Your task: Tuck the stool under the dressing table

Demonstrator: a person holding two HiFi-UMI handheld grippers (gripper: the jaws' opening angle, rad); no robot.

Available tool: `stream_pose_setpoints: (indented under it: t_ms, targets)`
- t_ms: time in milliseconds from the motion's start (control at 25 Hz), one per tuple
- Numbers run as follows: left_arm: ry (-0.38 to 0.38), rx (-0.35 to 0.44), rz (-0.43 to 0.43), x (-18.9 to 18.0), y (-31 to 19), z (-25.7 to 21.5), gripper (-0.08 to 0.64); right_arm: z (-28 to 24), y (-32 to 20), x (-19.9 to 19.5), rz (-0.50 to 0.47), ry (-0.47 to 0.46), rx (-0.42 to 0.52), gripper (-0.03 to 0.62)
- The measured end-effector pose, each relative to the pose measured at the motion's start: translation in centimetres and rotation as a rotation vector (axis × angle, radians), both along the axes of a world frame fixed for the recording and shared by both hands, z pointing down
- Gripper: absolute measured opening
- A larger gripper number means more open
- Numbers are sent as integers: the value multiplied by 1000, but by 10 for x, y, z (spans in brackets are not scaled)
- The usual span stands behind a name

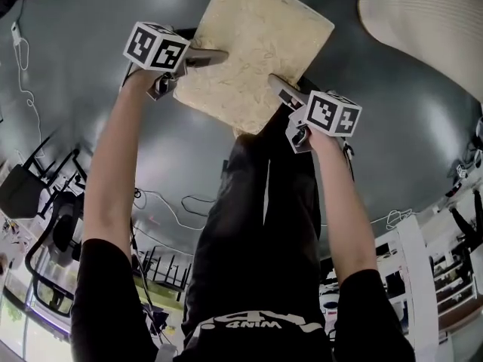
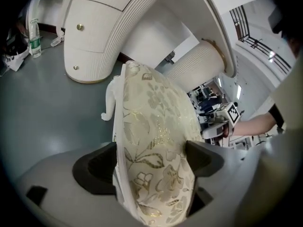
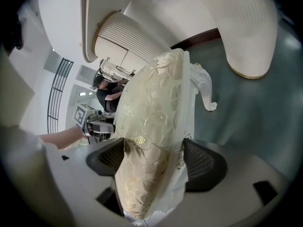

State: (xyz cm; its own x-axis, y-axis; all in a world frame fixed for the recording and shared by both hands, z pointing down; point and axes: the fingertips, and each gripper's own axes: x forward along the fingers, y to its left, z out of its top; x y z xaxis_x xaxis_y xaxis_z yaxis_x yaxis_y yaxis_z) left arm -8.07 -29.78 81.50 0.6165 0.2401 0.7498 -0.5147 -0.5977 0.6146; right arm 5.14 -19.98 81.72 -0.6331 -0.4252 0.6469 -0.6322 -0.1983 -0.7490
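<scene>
The person's black trousers [image 1: 256, 217] fill the lower middle of the head view. A bare left arm [image 1: 113, 164] and right arm [image 1: 339, 194] reach forward from the shoulders.

Each arm ends in a gripper with a marker cube. The left cube [image 1: 157, 46] is at the stool's left edge. The right cube [image 1: 333, 113] is at the stool's near right edge.

The left gripper [image 1: 207, 57] points down onto the left edge of the stool [image 1: 253, 47]. Its jaws are spread wide, one on each side of the padded seat's thickness. The floral cream fabric fills the gap between the two dark pads. No squeeze or dent shows in the fabric.

The right gripper [image 1: 285, 90] takes the opposite edge in the same way. Its jaws are spread wide with the seat edge between them. A narrow gap shows at one pad.

The stool stands on the grey floor [image 1: 90, 104], directly ahead of the person's feet. A white curved leg [image 2: 110, 100] shows under the seat in the left gripper view.

The dressing table [image 1: 430, 29] is white and ribbed. It stands beyond the stool toward the far right. Bare floor separates it from the stool, so the stool is not under it.

A water bottle [image 2: 34, 37] stands on the floor at the far left, past the table's rounded base.
</scene>
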Motion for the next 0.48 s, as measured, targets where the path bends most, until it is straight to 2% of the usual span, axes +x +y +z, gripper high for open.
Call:
stream_pose_setpoints:
  t_ms: [320, 480]
  targets:
    - [-9, -8, -15, -3, 3, 1, 449, -3, 0, -1, 6, -5, -27, 388]
    - [-68, -11, -23, -5, 10, -2, 430, -4, 1, 2, 26, 18, -76, 360]
